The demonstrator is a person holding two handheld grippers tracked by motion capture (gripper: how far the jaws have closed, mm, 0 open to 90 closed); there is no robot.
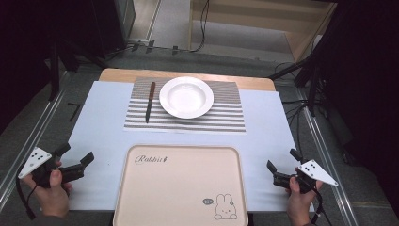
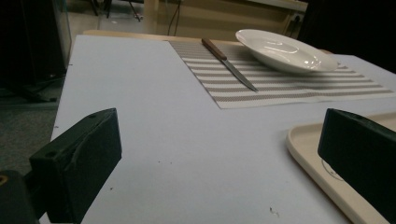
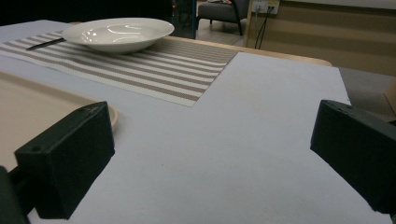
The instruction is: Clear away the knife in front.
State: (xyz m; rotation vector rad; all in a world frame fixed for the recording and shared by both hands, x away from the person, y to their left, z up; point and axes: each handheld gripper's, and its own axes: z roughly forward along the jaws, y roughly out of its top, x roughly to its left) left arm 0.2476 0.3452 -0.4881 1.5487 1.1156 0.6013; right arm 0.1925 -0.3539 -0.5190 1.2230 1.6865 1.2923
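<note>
A white plate (image 1: 186,97) (image 2: 285,50) (image 3: 117,33) rests on a striped placemat (image 1: 226,117) (image 2: 289,86) (image 3: 173,70) at the far middle of the table. A knife with a brown handle (image 1: 149,101) (image 2: 227,63) (image 3: 44,44) lies on the mat left of the plate. A beige tray (image 1: 181,188) (image 2: 322,172) (image 3: 32,112) with a rabbit drawing sits at the near edge, nothing on it. My left gripper (image 1: 74,154) (image 2: 219,163) is open at the near left, held in a hand. My right gripper (image 1: 283,161) (image 3: 210,158) is open at the near right, also empty.
The table (image 1: 103,122) is covered in a pale sheet, with a wooden edge at the far side. Cables and dark stands (image 1: 310,84) run along the floor beyond and beside the table.
</note>
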